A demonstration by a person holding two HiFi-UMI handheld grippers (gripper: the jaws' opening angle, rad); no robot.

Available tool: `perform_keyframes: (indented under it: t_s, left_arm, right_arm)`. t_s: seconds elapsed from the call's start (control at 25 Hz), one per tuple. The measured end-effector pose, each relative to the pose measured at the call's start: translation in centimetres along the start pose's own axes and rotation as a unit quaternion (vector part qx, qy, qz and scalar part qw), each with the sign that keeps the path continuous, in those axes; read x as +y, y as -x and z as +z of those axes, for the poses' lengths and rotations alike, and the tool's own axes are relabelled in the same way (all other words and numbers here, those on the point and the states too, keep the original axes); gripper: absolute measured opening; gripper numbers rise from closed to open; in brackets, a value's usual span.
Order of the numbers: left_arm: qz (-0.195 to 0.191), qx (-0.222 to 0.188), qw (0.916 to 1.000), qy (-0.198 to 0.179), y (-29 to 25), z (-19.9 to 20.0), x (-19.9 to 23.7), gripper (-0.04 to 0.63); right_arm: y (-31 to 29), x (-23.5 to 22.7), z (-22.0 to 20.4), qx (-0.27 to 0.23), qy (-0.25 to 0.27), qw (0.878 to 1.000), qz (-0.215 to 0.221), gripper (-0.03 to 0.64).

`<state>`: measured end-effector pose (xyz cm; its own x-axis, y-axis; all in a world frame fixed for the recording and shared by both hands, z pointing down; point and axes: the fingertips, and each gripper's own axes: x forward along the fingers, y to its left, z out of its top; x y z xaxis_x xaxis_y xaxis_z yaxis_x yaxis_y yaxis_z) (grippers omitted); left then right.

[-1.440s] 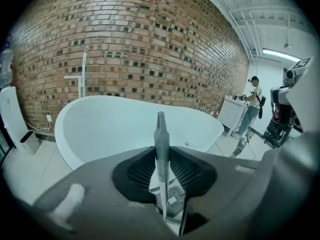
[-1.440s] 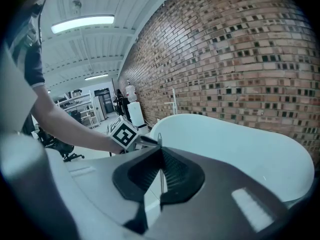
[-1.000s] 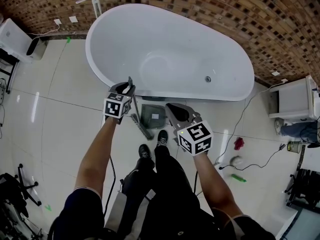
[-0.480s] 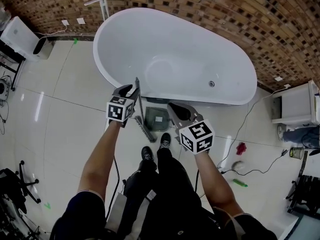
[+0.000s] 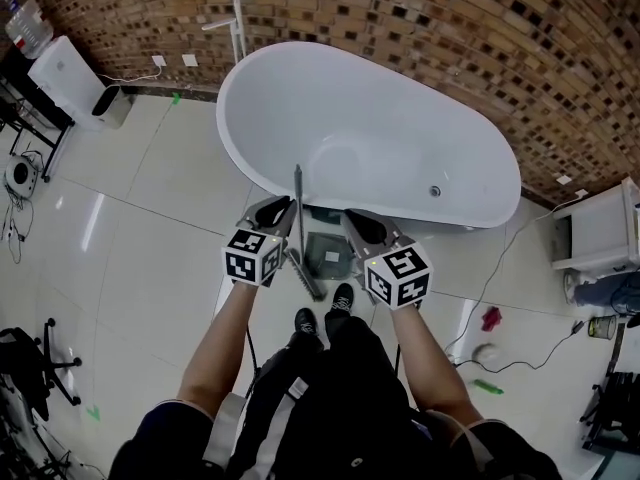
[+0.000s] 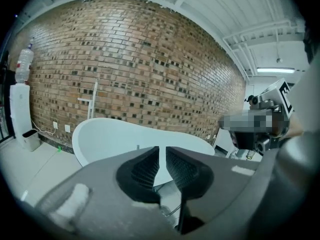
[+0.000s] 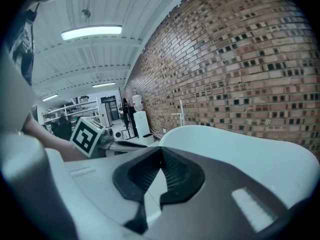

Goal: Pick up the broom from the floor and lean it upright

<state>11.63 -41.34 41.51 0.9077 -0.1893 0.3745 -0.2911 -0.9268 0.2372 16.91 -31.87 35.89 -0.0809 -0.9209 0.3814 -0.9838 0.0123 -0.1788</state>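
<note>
Watching the edges first: the bathtub (image 5: 400, 118) rim runs straight across ahead of both tongs, with the brick wall (image 5: 400, 8) behind it, so forward room is tight. Open floor (image 5: 140, 198) spreads to my left, while a white cabinet (image 5: 600, 238) crowds the right.

I count one broom (image 5: 298, 183). Its brush head is down beside the one dustpan (image 5: 328, 253), and its handle rises just past the left tongs (image 5: 284, 208). Those have just been closing to a narrow slit, with only tub white showing between the pads. The right tongs (image 5: 352, 218) sit tips together, empty. That makes two tongs and one tub.
</note>
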Motion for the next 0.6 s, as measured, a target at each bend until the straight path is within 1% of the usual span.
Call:
perform_keyframes:
  t_s: [0.16,0.28,0.44,0.6]
  left_arm:
    - [-0.016,-0.015,0.9997,-0.008,2.4,1.6,-1.4,0.0]
    - [-0.025,-0.027,0.9993,-0.009,4.2,2.9,-2.6,0.0]
    - [-0.025,-0.047,0.9984,-0.014,6.0,4.5,-3.7,0.0]
    - [-0.024,-0.056,0.998,-0.012,7.6,5.4,-4.5,0.0]
  right_arm:
    - [-0.1,1.4,0.9,-0.014,0.002,1.0,0.005,0.005]
    - [0.2,2.4,1.3,-0.019,0.005,1.0,0.008,0.006]
    - [0.6,3.1,2.0,-0.029,0.019,0.999,0.006,0.006]
    - [0.9,3.7,2.9,-0.042,0.026,0.999,0.007,0.006]
